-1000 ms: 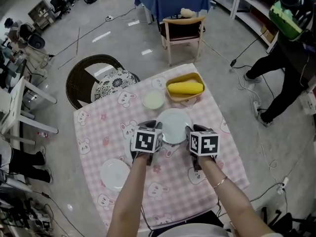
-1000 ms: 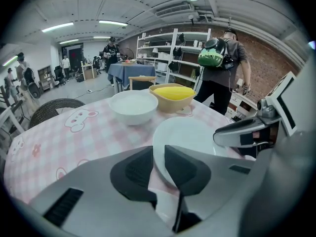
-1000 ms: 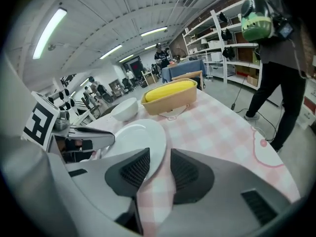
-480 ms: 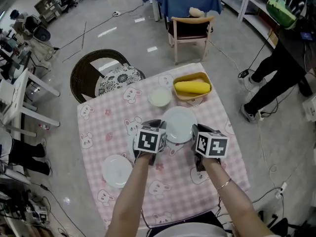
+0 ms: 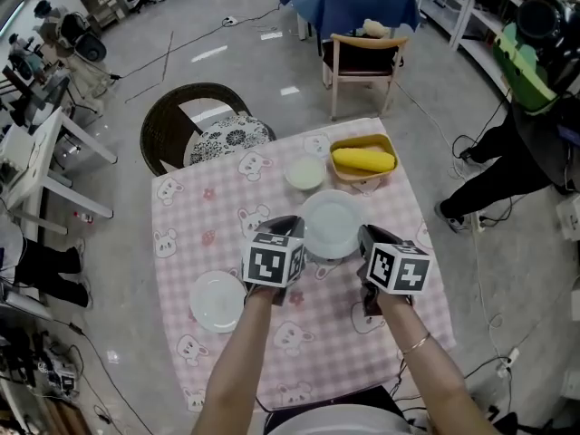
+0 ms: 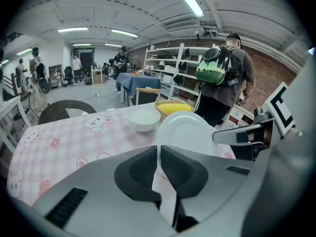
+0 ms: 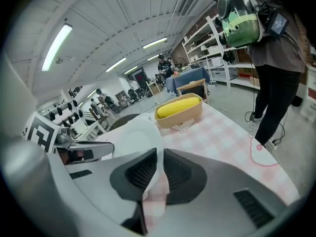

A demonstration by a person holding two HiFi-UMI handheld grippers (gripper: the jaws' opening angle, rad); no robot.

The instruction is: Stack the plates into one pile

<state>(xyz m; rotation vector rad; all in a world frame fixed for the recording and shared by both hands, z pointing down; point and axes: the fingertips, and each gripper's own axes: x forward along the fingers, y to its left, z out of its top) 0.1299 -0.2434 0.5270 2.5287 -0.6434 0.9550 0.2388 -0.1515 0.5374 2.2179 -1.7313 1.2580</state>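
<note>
— What do we have between the jaws now?
— The white plate [image 5: 333,225]; our left gripper [image 5: 290,231] has narrowed onto one side of its rim and our right gripper [image 5: 366,239] onto the opposite side; in each gripper view the thin rim sits pinched between the dark pads.
— And a second ago?
— Then both pairs of jaws stood wider, flanking the plate as it lay on the checked cloth [image 5: 195,234]; they have just been closing, with the rim between them; now the plate spans the gap from one gripper to the other and, in the left gripper view, it looks raised clear of the cloth.
— What lies beyond our jaws?
— Ahead of the left jaws, the small bowl [image 5: 305,173]; ahead of the right jaws, the tan tray [image 5: 364,145] with a yellow thing in it; both sit as before.
— The other plate?
— The second plate [image 5: 217,301] lies behind and outside the left jaws, well apart from them; it has not moved.
</note>
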